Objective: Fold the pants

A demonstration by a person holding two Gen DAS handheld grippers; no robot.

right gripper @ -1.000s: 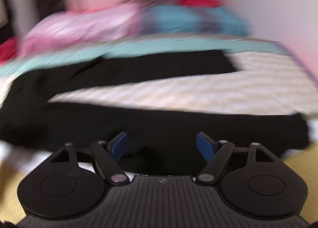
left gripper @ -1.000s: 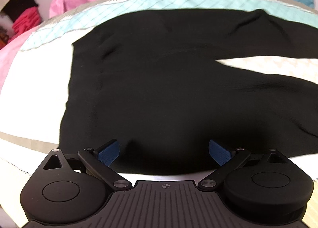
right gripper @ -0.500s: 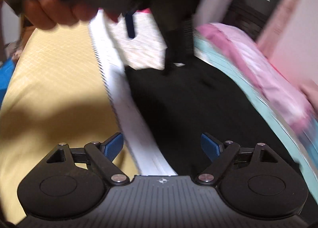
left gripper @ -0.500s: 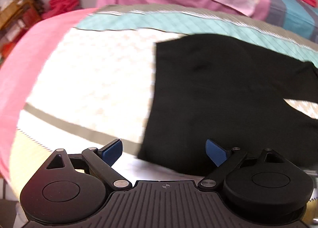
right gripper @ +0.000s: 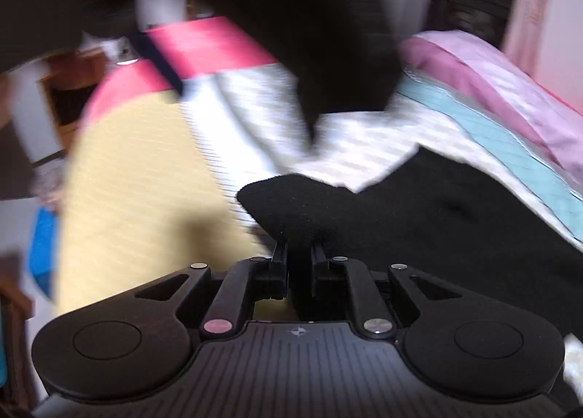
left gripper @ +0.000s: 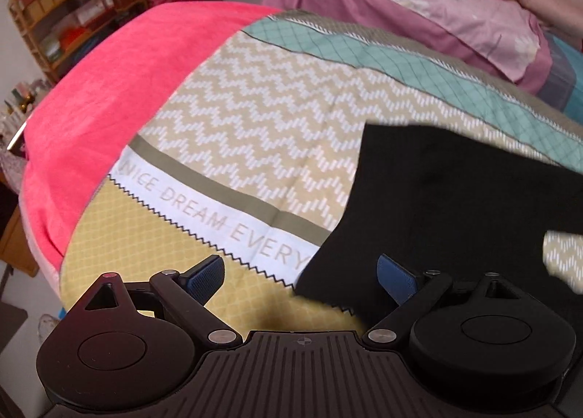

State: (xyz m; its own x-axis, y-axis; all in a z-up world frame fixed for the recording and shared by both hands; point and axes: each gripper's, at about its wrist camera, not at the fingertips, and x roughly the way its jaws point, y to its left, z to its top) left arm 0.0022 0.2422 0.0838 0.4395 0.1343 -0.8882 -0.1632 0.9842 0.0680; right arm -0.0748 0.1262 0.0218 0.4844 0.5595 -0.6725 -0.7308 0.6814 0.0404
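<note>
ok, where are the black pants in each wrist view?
Left wrist: black pants at right, lying on the bedspread.
Right wrist: lower right, with a bunched edge clamped in the right gripper.
Shared landmark: the teal stripe beside the purple pillow.

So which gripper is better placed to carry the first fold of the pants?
Right. The right gripper is already shut on a corner of the black pants. The left gripper is open, empty, mostly over the bedspread beside the pants' edge.
</note>
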